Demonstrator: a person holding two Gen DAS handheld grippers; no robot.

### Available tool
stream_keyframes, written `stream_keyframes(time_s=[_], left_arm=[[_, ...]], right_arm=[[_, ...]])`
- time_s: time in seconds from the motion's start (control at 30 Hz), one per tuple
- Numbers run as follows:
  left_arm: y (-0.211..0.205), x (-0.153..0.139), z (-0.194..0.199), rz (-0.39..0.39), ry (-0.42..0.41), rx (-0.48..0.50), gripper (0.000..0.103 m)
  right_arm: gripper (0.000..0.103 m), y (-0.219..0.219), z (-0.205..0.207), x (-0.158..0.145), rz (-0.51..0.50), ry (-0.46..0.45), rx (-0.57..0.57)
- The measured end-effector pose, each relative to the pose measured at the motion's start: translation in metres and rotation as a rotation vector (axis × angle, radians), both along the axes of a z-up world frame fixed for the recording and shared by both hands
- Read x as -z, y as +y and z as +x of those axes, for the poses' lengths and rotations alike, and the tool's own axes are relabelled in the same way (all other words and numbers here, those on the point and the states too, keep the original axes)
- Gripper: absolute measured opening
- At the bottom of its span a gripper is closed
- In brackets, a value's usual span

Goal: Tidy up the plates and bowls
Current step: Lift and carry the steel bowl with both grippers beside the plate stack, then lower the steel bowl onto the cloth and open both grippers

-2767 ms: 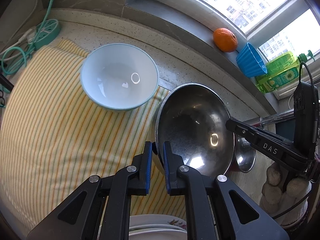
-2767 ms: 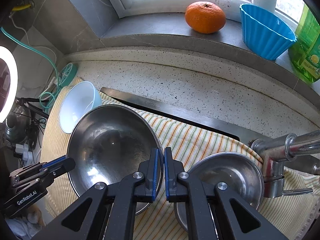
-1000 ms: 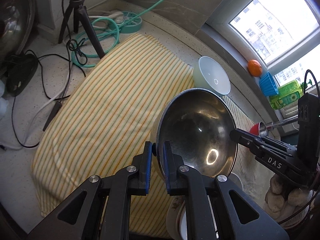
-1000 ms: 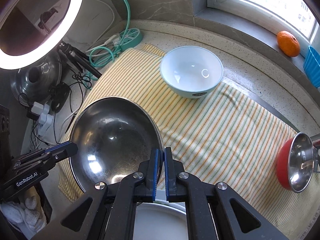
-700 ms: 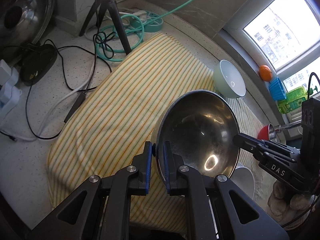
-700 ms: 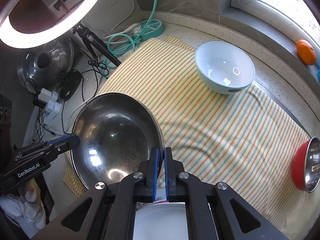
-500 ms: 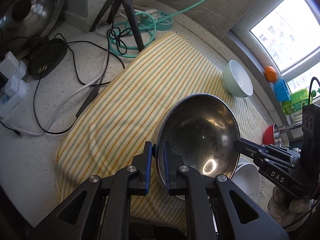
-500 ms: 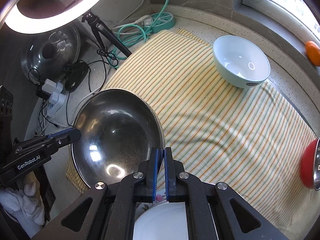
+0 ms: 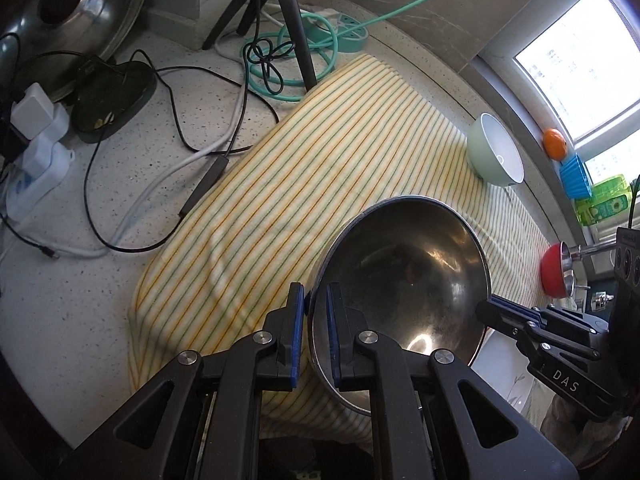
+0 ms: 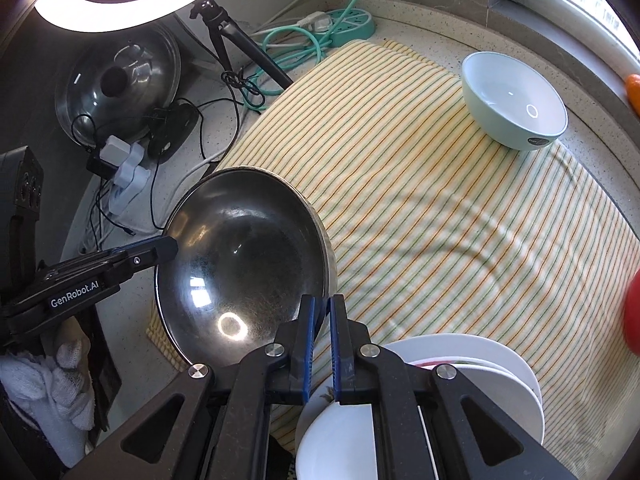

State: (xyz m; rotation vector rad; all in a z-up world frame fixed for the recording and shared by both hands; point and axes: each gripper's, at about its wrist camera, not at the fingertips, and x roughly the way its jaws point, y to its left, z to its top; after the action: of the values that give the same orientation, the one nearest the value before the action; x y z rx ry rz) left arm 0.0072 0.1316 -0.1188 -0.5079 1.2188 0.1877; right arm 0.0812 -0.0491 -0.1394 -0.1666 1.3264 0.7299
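Note:
A large steel bowl [image 9: 400, 272] [image 10: 240, 248] is carried between both grippers over the near left end of the striped cloth [image 9: 320, 160] [image 10: 440, 220]. My left gripper [image 9: 312, 308] [image 10: 172, 246] is shut on its left rim. On the opposite rim my right gripper [image 10: 322, 312] [image 9: 486, 306] is shut too. I cannot tell whether the bowl touches the cloth. A pale green bowl [image 9: 496, 156] [image 10: 516, 100] stands upright at the cloth's far end. White plates [image 10: 472, 364] [image 9: 508, 364] are stacked at the near edge, beside the steel bowl.
A red bowl with a steel one inside [image 9: 554, 276] sits at the cloth's right end. Cables [image 9: 180, 92], a power strip [image 10: 348, 24], a tripod [image 9: 292, 20] and a pot lid [image 10: 120, 80] crowd the counter on the left. An orange [image 9: 554, 144] lies on the sill.
Both grippers have carried the steel bowl away from the window and the tap toward the cloth's near left end, and slightly lower. The green bowl has stayed put.

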Motion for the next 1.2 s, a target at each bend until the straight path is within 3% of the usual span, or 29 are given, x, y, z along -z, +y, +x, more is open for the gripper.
stream_keyframes(time_s=[0.67,1.2], left_arm=[[0.007,0.007,0.009,0.034,0.007,0.014,0.010],[0.010,0.002,0.011,0.031,-0.006,0.020,0.010]], right_arm=[[0.010,-0.004,-0.026,0.005,0.036,0.077,-0.034],[0.010,-0.019,-0.025,-0.007,0.057,0.023,0.007]])
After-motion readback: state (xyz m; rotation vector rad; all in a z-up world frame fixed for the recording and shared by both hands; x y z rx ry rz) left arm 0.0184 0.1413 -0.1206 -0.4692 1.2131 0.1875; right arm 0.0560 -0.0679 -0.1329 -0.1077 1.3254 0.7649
